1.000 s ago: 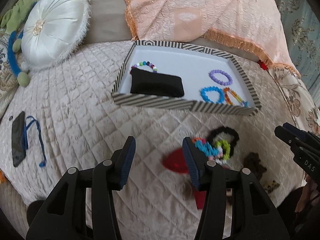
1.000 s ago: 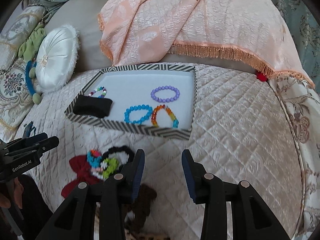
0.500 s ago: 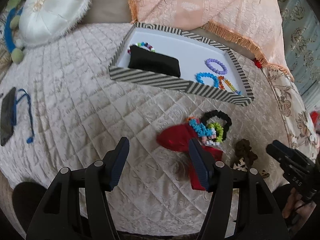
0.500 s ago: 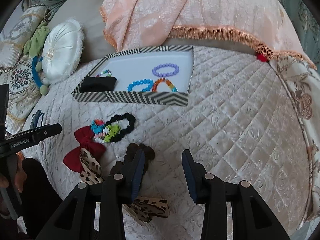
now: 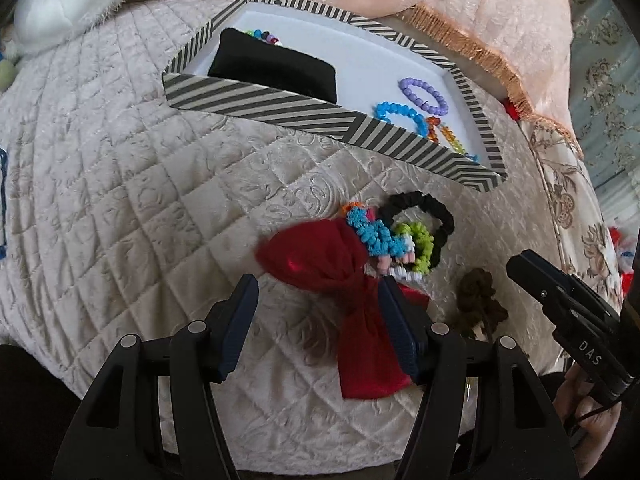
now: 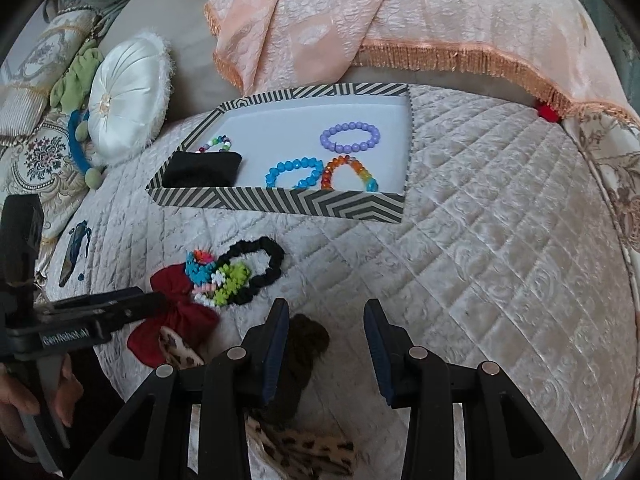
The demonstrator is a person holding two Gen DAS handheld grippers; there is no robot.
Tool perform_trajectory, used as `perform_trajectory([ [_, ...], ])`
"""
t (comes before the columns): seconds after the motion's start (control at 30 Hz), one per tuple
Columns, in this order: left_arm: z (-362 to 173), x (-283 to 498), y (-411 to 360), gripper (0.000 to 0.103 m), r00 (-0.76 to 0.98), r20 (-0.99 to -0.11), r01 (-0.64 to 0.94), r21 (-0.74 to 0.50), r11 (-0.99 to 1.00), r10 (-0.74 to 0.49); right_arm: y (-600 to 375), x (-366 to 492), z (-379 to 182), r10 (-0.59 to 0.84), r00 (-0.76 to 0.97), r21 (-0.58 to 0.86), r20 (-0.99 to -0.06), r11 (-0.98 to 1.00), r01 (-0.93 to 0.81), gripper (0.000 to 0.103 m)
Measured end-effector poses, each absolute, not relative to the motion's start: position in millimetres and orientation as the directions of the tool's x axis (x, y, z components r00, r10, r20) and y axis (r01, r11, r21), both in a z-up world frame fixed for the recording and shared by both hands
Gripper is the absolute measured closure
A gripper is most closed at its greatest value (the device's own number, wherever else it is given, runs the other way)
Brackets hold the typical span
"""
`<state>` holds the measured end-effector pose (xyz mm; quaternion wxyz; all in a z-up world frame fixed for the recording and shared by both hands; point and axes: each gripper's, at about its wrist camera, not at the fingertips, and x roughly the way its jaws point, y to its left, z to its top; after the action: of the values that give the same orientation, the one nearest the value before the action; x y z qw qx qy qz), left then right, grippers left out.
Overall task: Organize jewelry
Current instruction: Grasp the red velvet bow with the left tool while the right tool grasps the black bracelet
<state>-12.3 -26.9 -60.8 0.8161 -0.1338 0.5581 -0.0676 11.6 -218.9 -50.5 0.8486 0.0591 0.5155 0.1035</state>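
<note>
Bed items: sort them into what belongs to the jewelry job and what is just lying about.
Job:
striped tray
purple bracelet
blue bracelet
orange bracelet
black pouch
scrunchie pile
red bow
left gripper
right gripper

Lying about:
white pillow
peach throw

Left gripper [image 5: 318, 312] dropped closer over crumpled red fabric bow [image 5: 320, 256], jaws wide, right gripper [image 6: 325, 334] drawn back from striped cardboard tray [image 6: 280, 200]
</note>
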Motion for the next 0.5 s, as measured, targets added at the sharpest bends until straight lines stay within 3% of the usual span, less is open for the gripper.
perform_trajectory([
  [0.2,-67,-5,-35,0.042,0.38,-0.892,-0.024,-0.272,0.962,-0.243,-207,42,-63,0.296,0.417,0.257,-0.859,0.955,-0.147,0.066],
  [0.4,-69,-3,-33,0.082,0.39,-0.887,0.004,-0.266,0.964,-0.246,-181,69,-83,0.342,0.378,0.28,-0.86,0.937,-0.211,0.066],
  [0.47,-68,-5,-29,0.084,0.395,-0.885,0.007,-0.266,0.964,-0.247,-174,74,-92,0.329,0.365,0.262,-0.871,0.939,-0.221,0.074],
  [0.5,-66,-6,-27,0.085,0.398,-0.884,0.008,-0.263,0.965,-0.244,-170,76,-97,0.307,0.362,0.235,-0.88,0.944,-0.231,0.084],
])
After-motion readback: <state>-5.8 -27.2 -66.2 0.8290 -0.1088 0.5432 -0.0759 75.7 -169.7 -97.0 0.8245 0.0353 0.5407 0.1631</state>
